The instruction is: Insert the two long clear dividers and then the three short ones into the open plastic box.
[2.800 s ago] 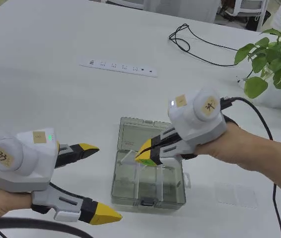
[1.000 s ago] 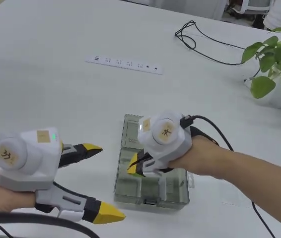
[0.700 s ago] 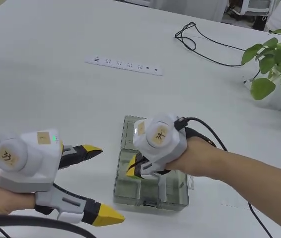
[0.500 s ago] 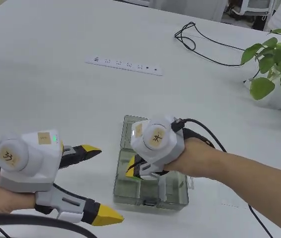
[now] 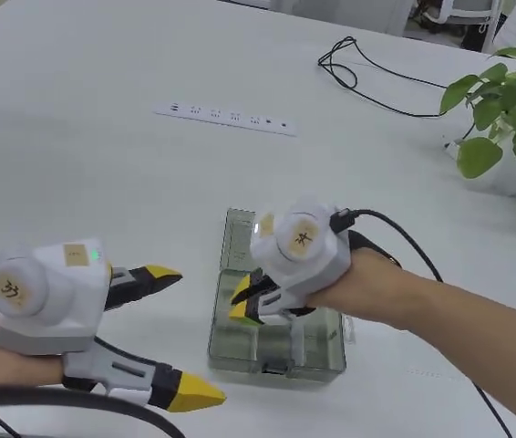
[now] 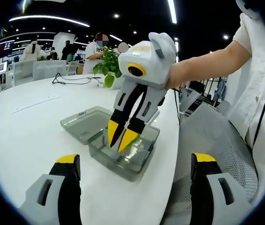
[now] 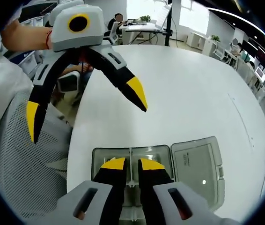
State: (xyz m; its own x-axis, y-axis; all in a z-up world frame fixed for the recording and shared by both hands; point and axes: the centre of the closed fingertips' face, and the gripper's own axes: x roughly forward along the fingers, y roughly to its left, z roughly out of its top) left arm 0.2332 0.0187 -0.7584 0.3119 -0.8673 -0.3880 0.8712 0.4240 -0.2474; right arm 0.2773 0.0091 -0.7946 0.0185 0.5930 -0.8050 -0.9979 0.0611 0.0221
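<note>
Over the box [image 5: 249,363] on the bench [image 5: 103,164], the right gripper [image 5: 238,308] pinches a clear divider [image 7: 130,157] in its jaws, the left gripper [image 5: 180,333] hangs wide open, and next comes a straight push down.

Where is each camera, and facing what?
Head view: on the head, looking down at left gripper, right gripper, box; right forearm shows.
Left gripper view: behind its open jaws, facing the right gripper over the box.
Right gripper view: behind its near-shut jaws, looking down into the box.
Shared: both gripper views show the other gripper.
</note>
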